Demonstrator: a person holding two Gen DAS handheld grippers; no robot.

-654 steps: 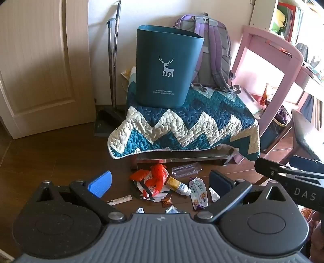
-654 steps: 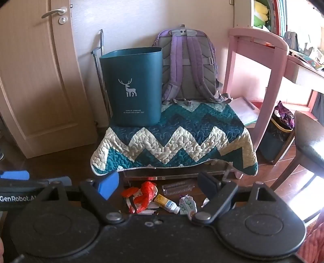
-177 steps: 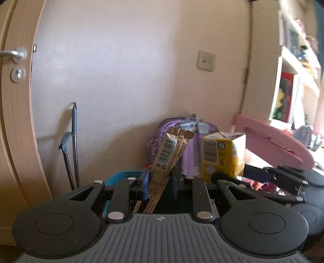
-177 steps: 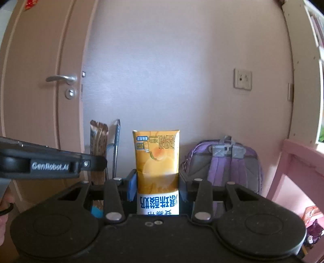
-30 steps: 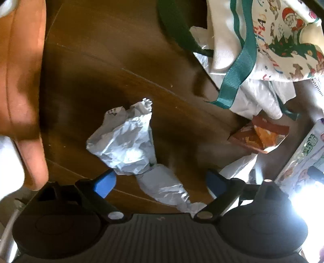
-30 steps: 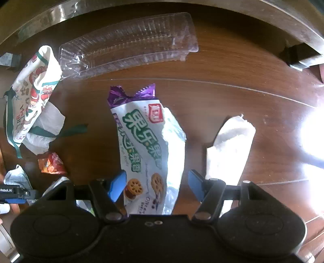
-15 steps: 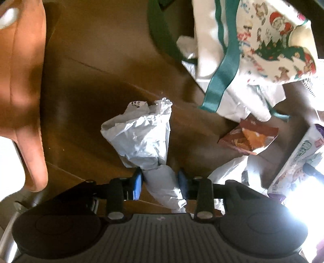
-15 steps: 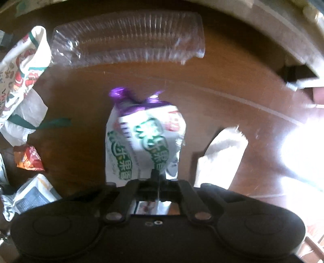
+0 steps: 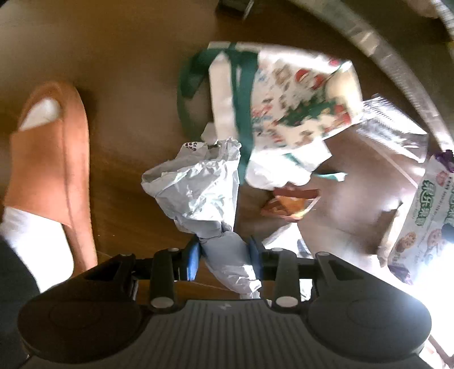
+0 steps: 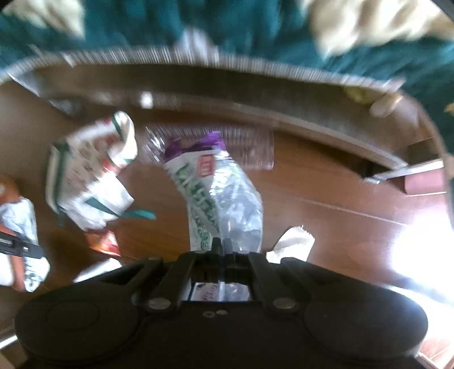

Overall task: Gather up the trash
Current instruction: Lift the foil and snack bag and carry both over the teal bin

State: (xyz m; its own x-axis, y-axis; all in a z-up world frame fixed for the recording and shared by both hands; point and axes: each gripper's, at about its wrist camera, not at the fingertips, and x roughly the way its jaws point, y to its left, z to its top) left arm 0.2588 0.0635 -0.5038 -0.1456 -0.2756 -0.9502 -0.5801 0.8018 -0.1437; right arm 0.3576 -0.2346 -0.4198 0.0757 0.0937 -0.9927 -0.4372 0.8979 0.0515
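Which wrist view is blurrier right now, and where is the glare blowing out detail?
Right wrist view is blurrier: the purple-topped white snack bag and teal quilt smear. Left wrist view keeps the crumpled white plastic bag fairly sharp. Sunlight blows out each view's lower right.

dark brown wooden floor (image 9: 119, 51), bright sun glare at right; a teal-and-cream quilt (image 10: 255, 31) overhangs a low ledge.

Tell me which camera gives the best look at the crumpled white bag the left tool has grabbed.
The left wrist view: the crumpled white bag fills mid-frame, pinched at its neck in the left tool. The right wrist view catches only a blurred piece of it at the left edge.
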